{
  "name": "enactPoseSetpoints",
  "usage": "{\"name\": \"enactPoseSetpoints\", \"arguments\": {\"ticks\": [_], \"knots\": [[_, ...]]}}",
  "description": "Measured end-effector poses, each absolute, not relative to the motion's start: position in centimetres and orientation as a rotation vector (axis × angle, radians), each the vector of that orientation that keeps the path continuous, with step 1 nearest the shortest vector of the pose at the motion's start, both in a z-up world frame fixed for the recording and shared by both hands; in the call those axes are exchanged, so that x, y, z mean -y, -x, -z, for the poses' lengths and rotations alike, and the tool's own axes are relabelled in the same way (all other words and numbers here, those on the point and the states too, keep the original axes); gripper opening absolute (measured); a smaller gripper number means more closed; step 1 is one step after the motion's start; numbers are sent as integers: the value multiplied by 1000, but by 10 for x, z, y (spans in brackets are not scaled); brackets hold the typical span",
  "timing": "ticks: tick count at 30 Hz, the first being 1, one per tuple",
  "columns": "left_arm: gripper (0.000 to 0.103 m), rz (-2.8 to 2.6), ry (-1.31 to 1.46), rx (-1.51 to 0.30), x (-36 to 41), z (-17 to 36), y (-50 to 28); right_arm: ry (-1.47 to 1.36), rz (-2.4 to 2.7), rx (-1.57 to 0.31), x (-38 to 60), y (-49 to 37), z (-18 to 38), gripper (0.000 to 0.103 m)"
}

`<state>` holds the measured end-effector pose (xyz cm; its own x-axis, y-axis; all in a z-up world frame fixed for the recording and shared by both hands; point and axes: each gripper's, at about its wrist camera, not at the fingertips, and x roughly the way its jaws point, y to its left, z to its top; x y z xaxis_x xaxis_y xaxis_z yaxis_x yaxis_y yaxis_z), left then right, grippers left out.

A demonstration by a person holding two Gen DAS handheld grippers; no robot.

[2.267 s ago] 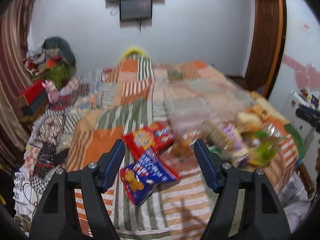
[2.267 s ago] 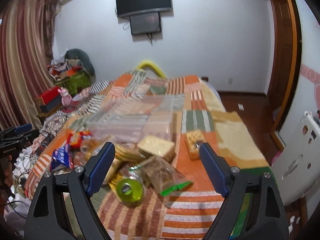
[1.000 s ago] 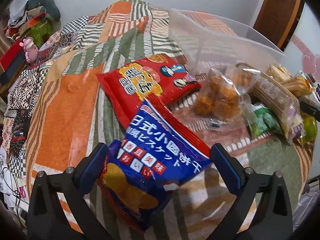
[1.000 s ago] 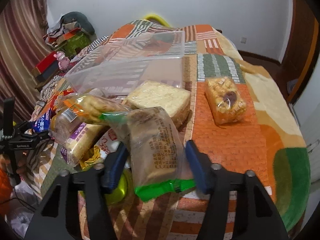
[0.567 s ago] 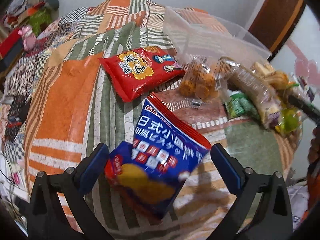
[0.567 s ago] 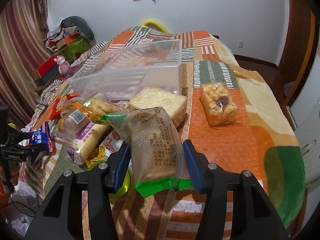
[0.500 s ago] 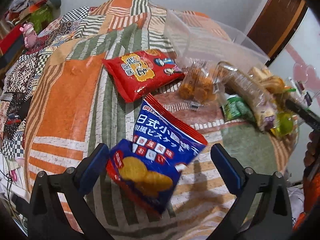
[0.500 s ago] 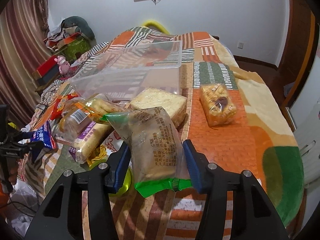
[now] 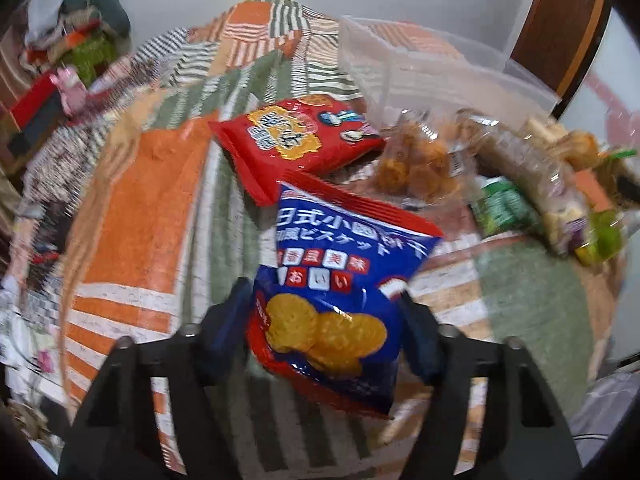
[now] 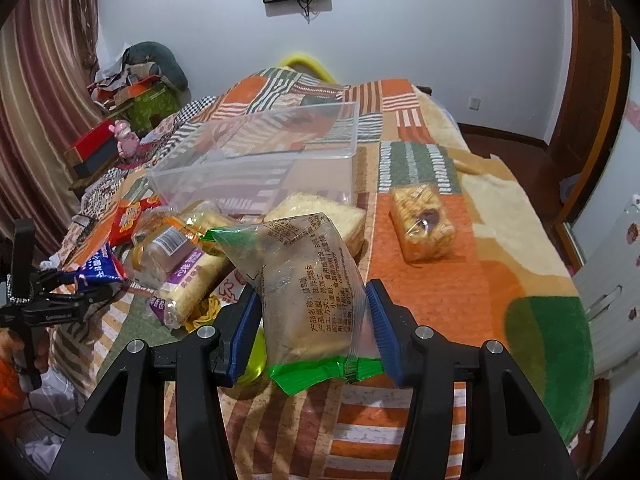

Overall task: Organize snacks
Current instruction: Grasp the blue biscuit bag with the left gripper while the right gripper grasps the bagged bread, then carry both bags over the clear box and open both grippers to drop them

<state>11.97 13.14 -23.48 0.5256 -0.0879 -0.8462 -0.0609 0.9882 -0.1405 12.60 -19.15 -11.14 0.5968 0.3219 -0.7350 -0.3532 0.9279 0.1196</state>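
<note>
My left gripper (image 9: 324,312) is shut on a blue biscuit bag (image 9: 340,280) and holds it above the patchwork bedspread (image 9: 140,200). My right gripper (image 10: 312,320) is shut on a clear bread packet with a green end (image 10: 308,280), lifted off the bed. A clear plastic bin (image 10: 272,156) stands behind the snack pile; it also shows in the left wrist view (image 9: 420,68). A red snack bag (image 9: 296,144) lies flat beside the bin. The left gripper with the blue bag shows in the right wrist view (image 10: 80,284).
Loose snacks lie in front of the bin: a bag of round pastries (image 9: 420,164), a long cracker pack (image 10: 188,276), a sponge cake (image 10: 316,216), a green packet (image 9: 504,208). A wrapped pastry (image 10: 422,222) lies alone to the right. A cluttered side table (image 10: 104,148) stands left.
My left gripper has closed on the blue biscuit bag and lifted it. My right gripper keeps its hold on the bread packet and has raised it a little.
</note>
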Motion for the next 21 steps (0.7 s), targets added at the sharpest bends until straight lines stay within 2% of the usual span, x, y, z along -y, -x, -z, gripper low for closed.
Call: {"name": "enactPoseSetpoints", "arguments": {"ticks": [3, 11, 21], "knots": [[58, 1, 134, -992, -128, 228, -116, 31, -386, -835, 195, -127, 109, 49], [58, 10, 147, -878, -115, 180, -117, 33, -380, -797, 199, -134, 99, 48], [58, 59, 115, -734, -91, 122, -160, 35, -392, -692, 195, -151, 74, 48]]}}
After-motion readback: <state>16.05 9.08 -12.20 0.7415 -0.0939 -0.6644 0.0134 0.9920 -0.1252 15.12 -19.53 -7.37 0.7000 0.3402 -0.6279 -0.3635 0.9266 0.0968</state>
